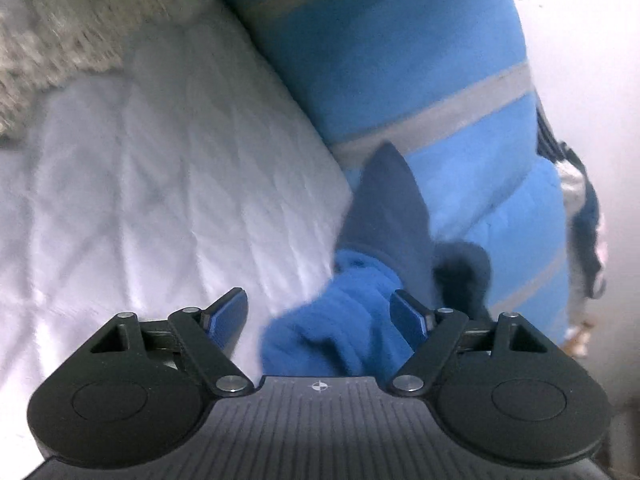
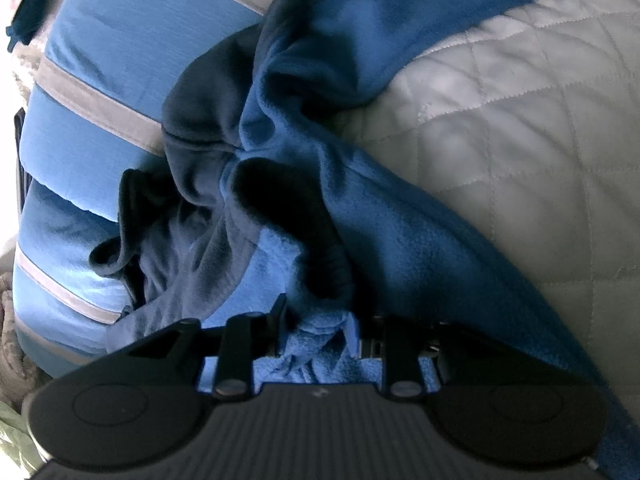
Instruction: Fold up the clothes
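Note:
A blue fleece garment with navy panels lies crumpled across the bed, its dark cuff opening facing me. My right gripper sits low over it. A loose bunch of the fleece fills the gap between its partly spread fingers, and I see no firm pinch. In the left wrist view my left gripper is open wide. A fold of the same fleece lies between its blue pads, against the right pad and apart from the left one. A navy flap rises just ahead.
The garment rests partly on a white quilted bedcover and partly on a light-blue cushion with grey stripes. A cream knitted throw lies at the far left. More dark and white fabric hangs at the cushion's right edge.

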Tool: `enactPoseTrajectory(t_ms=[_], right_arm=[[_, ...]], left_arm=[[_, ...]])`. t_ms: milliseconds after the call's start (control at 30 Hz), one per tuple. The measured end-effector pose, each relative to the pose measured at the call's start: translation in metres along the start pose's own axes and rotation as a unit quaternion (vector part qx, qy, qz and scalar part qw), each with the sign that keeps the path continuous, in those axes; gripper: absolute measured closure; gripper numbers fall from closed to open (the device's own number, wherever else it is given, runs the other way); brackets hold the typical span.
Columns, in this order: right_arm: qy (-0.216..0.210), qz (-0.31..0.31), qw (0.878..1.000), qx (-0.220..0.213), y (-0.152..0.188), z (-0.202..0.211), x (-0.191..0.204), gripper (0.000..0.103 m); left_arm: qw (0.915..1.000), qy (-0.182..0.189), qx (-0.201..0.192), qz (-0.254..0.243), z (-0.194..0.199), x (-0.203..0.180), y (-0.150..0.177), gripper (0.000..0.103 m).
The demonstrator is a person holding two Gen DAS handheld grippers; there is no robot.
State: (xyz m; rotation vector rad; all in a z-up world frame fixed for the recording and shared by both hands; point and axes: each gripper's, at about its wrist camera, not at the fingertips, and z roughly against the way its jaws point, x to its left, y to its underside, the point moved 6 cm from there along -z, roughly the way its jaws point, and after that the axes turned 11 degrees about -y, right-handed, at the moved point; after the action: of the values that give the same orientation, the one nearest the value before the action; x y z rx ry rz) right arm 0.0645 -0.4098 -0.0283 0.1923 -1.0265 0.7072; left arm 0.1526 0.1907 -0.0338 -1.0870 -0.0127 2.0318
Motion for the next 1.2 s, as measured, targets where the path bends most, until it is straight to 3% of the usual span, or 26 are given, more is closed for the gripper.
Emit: enactPoseTrajectory(t_ms=[167,433,567,600,633,733,833,867,933,1033,1100,1200], right_arm=[[-0.001,-0.004,1.000,0.002,0.001,-0.001,0.001,0.059],[-0.003,-0.009,1.000,0.001,0.000,-0.002,0.000,0.058],[-0.002,-0.008,1.000,0.001,-0.001,-0.003,0.000,0.057],[-0.003,-0.008,1.000,0.001,-0.001,-0.003,0.000,0.057],[-0.003,-0.008,1.000,0.000,-0.001,-0.003,0.000,0.057],[-0.006,-0.009,1.000,0.000,-0.001,-0.004,-0.001,0.057],[-0.010,-0.012,1.000,0.001,-0.001,-0.004,-0.002,0.057],[-0.012,-0.014,1.000,0.002,-0.001,-0.004,-0.002,0.056],[-0.016,-0.017,1.000,0.004,-0.002,-0.003,-0.002,0.052],[-0.018,-0.003,1.000,0.000,-0.002,0.002,0.007,0.027],[0.004,0.032,0.999,-0.019,-0.002,0.012,0.020,0.009],[0.054,0.109,0.991,-0.051,0.001,0.028,0.047,0.000]], left_arm=[[0.9991,-0.017,0.032,-0.020,-0.012,-0.012,0.002,0.023],[0.9982,0.025,0.054,-0.006,-0.023,-0.014,0.003,0.023],[0.9986,0.028,0.044,-0.011,-0.028,-0.020,0.005,0.026],[0.9987,0.024,0.043,-0.007,-0.029,-0.021,0.006,0.038],[0.9989,0.018,0.043,0.001,-0.029,-0.021,0.008,0.059],[0.9992,-0.002,0.037,0.011,-0.030,-0.024,0.013,0.074],[0.9964,-0.049,-0.005,-0.069,-0.016,-0.048,0.016,0.079],[0.9924,-0.062,-0.023,-0.104,-0.010,-0.058,0.018,0.079],[0.9764,-0.088,-0.067,-0.186,0.003,-0.081,0.026,0.081],[0.9419,-0.118,-0.125,-0.288,0.019,-0.114,0.045,0.081],[0.9126,-0.140,-0.159,-0.350,0.026,-0.132,0.062,0.081],[0.8649,-0.163,-0.197,-0.432,0.026,-0.151,0.087,0.082]])
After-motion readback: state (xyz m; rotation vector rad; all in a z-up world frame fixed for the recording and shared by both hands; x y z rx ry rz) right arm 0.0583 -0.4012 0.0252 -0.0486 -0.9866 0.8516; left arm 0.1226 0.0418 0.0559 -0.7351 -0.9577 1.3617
